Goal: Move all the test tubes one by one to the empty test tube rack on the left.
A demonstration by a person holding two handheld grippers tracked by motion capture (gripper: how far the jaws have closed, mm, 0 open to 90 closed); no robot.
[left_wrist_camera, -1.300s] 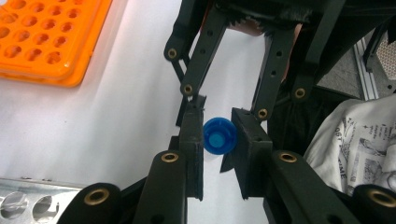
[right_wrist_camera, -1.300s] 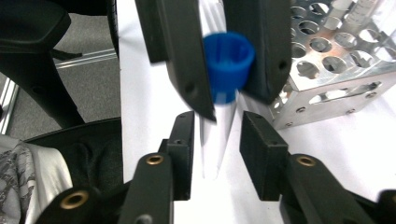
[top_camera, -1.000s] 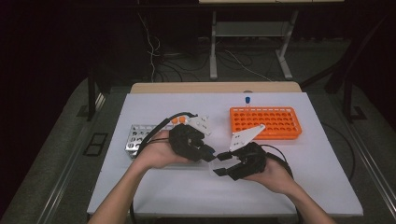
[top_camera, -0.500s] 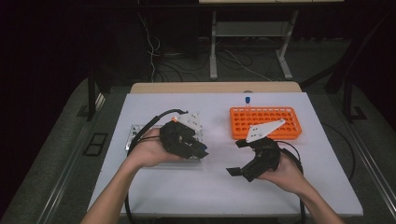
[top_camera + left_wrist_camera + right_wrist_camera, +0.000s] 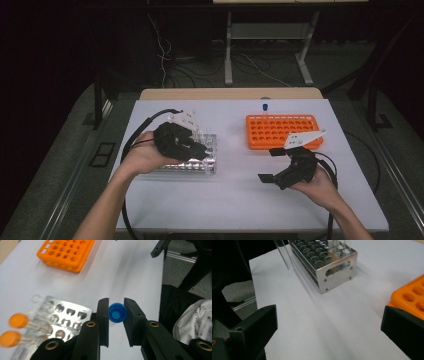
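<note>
In the left gripper view my left gripper [image 5: 116, 301] is shut on a clear tube with a blue cap [image 5: 117, 312], seen end-on between the jaws. From above, that gripper [image 5: 196, 147] hangs over the metal tube rack [image 5: 210, 167] at the left of the table. Two orange-capped tubes [image 5: 17, 320] stand in this rack. My right gripper [image 5: 270, 165] is wide open with nothing between its jaws, just in front of the orange rack [image 5: 260, 122]. In the right gripper view the metal rack [image 5: 337, 265] lies ahead of the spread jaws, with a clear tube [image 5: 283, 255] hanging beside it.
A second blue-capped tube [image 5: 265, 106] stands on the white table [image 5: 230, 200] behind the orange rack. Cables trail from both grippers across the tabletop. A dark bag and white cloth [image 5: 195, 315] lie off the table's edge.
The two grippers, close together at mid-table a second ago, have drawn apart. The left one moved back and left over the metal rack; the right one moved right.
</note>
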